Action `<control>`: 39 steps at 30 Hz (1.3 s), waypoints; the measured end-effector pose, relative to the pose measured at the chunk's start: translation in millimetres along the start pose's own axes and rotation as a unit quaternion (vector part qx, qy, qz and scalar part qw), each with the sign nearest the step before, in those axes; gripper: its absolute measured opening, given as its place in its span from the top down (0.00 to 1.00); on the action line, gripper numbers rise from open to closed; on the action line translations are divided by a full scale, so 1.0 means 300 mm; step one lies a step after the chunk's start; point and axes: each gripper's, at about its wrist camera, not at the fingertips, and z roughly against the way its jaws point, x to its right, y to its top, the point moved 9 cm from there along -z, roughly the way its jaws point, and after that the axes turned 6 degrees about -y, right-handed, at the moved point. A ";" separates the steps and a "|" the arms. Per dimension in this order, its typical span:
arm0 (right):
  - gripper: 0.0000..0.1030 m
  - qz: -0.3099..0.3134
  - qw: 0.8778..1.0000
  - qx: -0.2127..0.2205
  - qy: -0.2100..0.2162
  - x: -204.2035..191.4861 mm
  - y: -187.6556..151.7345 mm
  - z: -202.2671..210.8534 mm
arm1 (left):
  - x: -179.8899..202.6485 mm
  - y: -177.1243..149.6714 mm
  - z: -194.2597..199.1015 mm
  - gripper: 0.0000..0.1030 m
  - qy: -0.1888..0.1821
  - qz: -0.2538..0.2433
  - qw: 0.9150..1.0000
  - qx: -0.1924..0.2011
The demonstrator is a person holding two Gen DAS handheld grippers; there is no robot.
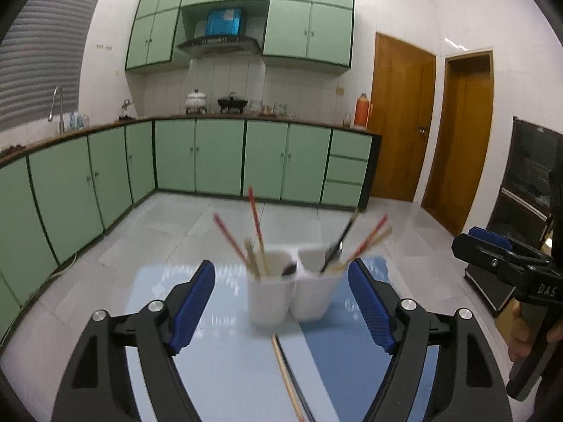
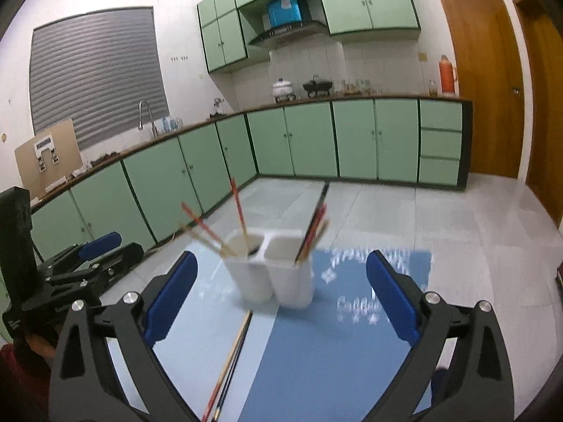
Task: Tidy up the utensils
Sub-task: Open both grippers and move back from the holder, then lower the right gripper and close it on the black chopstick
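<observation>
both claws (image 1: pixel 281 302) (image 2: pixel 279 302) agape, holder (image 1: pixel 292 290) between.

Home kitchen. Pale green cabinets (image 1: pixel 197 154) under an L-shaped brown counter (image 2: pixel 352 97); steel range hood (image 1: pixel 220 46), curved faucet (image 2: pixel 146 112), white lidded pot (image 1: pixel 195 100), orange thermos (image 2: pixel 447 74), wooden doors (image 1: pixel 401 116).

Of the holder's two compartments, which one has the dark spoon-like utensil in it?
The left compartment of the white holder: a dark rounded utensil head rests inside. The right compartment shows only sticks.
</observation>
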 end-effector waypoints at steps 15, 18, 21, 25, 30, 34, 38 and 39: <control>0.09 -0.005 0.999 -0.046 -0.008 -0.102 -0.305 0.046 | -0.004 -0.310 0.085 0.26 0.016 0.015 0.998 -0.060; 0.09 -0.006 0.999 -0.047 -0.007 -0.122 -0.340 0.045 | -0.009 -0.338 0.098 0.26 0.017 0.021 0.998 -0.063; 0.09 -0.008 0.999 -0.049 -0.004 -0.129 -0.367 0.044 | -0.015 -0.343 0.107 0.26 0.019 0.026 0.998 -0.063; 0.09 -0.009 0.999 -0.051 -0.002 -0.137 -0.391 0.041 | -0.025 -0.353 0.112 0.26 0.024 0.025 0.997 -0.064; 0.09 -0.012 0.999 -0.053 -0.004 -0.146 -0.421 0.037 | -0.039 -0.374 0.120 0.26 0.031 0.027 0.997 -0.067; 0.09 -0.009 0.998 -0.057 -0.009 -0.157 -0.459 0.024 | -0.055 -0.401 0.121 0.23 0.038 0.025 0.996 -0.073; 0.09 0.002 0.997 -0.073 -0.013 -0.183 -0.530 0.005 | -0.081 -0.454 0.117 0.23 0.049 0.021 0.995 -0.087; 0.09 0.006 0.997 -0.078 -0.014 -0.191 -0.552 -0.001 | -0.089 -0.471 0.115 0.23 0.053 0.019 0.994 -0.092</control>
